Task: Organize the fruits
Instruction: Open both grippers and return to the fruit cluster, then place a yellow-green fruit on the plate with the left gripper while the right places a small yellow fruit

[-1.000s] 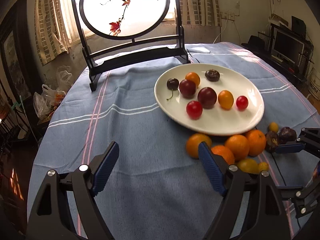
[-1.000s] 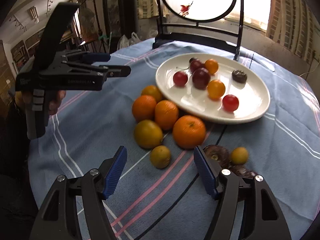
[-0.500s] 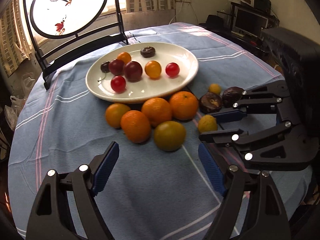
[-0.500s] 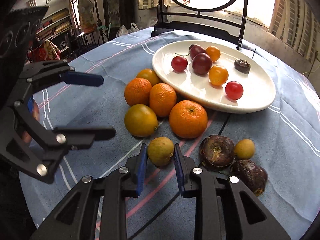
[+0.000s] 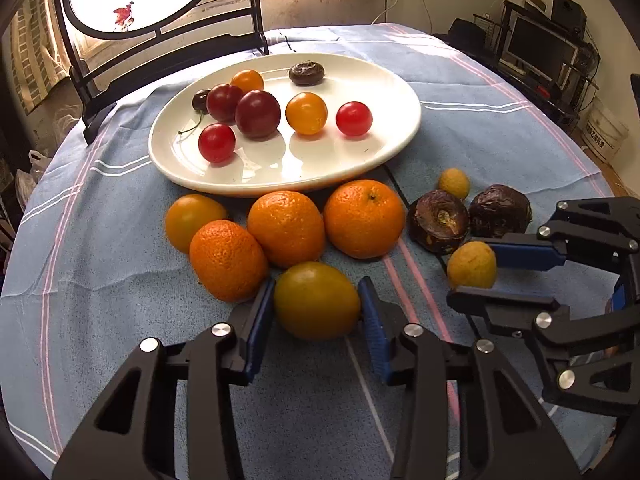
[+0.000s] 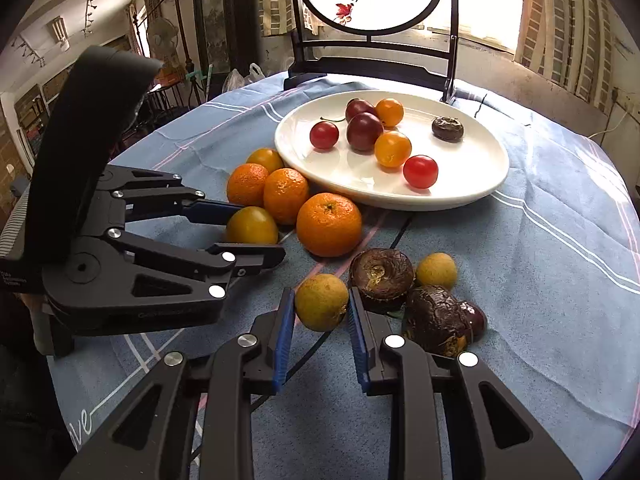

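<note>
Since half a second ago the left gripper [image 5: 316, 309] has closed in, its blue pads now clamped on the greenish-yellow round citrus [image 5: 317, 301] lying on the blue striped tablecloth [image 5: 120, 208], just in front of three orange mandarins and the white oval plate [image 5: 400, 92]. Rightward, the right gripper [image 6: 322, 318] still pinches a small dull-yellow round fruit [image 6: 322, 302] beside two wrinkled dark-brown fruits [image 6: 382, 274].

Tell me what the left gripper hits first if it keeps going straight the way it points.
The left gripper already has the greenish-yellow citrus between its jaws, so that fruit comes first. Beyond it, probably the middle orange, then the white plate; depth is hard to judge.
</note>
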`<control>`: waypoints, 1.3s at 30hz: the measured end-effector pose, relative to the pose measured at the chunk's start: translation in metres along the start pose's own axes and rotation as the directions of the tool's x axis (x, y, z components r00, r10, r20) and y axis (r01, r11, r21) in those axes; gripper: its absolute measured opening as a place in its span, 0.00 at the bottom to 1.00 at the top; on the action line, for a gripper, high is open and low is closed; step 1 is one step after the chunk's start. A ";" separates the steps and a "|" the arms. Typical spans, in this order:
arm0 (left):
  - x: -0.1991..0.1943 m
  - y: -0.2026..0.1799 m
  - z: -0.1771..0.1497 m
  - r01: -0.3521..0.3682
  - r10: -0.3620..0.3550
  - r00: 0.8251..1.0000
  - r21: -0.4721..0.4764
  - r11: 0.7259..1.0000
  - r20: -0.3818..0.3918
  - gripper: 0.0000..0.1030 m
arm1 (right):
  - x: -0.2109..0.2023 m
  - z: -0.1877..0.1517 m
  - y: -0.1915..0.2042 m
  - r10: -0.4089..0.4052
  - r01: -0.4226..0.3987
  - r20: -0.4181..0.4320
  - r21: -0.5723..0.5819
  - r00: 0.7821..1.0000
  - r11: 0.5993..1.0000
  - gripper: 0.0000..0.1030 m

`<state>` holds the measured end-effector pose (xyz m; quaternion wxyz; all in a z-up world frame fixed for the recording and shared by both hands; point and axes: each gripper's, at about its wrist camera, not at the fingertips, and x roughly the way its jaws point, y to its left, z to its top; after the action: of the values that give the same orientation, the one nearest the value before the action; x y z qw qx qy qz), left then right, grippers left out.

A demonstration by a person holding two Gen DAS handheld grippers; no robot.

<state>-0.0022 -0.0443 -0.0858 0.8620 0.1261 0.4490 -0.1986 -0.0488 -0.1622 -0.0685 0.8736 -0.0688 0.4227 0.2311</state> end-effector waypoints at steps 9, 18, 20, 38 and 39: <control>-0.023 0.003 -0.019 -0.017 0.016 0.999 0.044 0.999 0.033 0.40 | 0.001 -0.001 0.011 0.041 -0.041 -0.015 -0.028 0.999 0.999 0.26; -0.050 0.032 0.002 -0.084 0.082 0.990 0.013 0.996 0.112 0.40 | -0.009 0.012 0.010 0.033 -0.033 0.029 -0.003 0.999 0.999 0.25; -0.055 0.034 0.019 -0.093 0.091 0.985 0.004 0.996 0.144 0.40 | -0.017 0.022 0.006 0.012 -0.012 0.060 0.005 0.998 1.000 0.25; -0.045 0.045 0.124 -0.147 0.152 0.947 -0.037 0.988 0.282 0.40 | -0.043 0.107 -0.063 -0.109 0.078 0.229 0.140 0.967 0.987 0.26; -0.043 0.046 0.126 -0.151 0.155 0.947 -0.036 0.988 0.281 0.40 | -0.040 0.111 -0.065 -0.111 0.080 0.229 0.141 0.967 0.987 0.26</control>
<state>0.0879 -0.0433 0.0225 0.9310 0.1249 0.3113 -0.1441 0.0382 -0.1987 0.0277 0.9304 -0.0039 0.3264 0.1669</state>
